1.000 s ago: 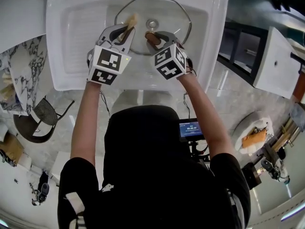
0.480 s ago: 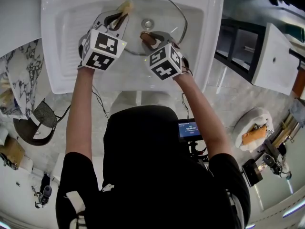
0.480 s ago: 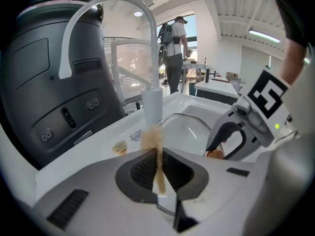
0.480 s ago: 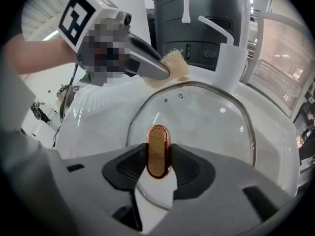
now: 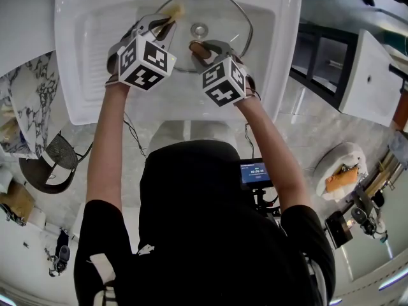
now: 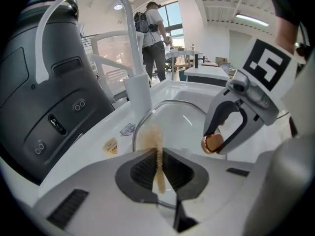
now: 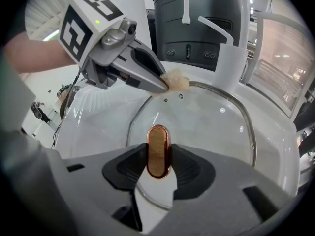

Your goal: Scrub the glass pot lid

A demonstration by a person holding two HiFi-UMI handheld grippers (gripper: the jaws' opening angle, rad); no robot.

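A round glass pot lid (image 5: 220, 14) with a metal rim lies in the white sink (image 5: 95, 56); it also fills the middle of the right gripper view, lid (image 7: 216, 127). Its copper-brown handle (image 7: 158, 151) sits between the jaws of my right gripper (image 5: 203, 48), which is shut on it. My left gripper (image 5: 167, 19) is shut on a thin tan scrub pad (image 6: 158, 163), whose frayed end (image 7: 174, 82) touches the far left part of the lid's glass. In the left gripper view the lid (image 6: 182, 119) lies just past the pad, with the right gripper (image 6: 221, 134) beside it.
A white tap (image 6: 129, 43) rises at the sink's back edge, with a dark grey appliance (image 6: 47, 92) behind it. Two small stickers (image 6: 118, 137) lie on the sink rim. The drain (image 5: 199, 30) shows through the glass. A person (image 6: 153, 38) stands far off.
The left gripper with the pad has shifted right and slightly forward along the lid's upper left edge. The right gripper keeps the handle in the same place.
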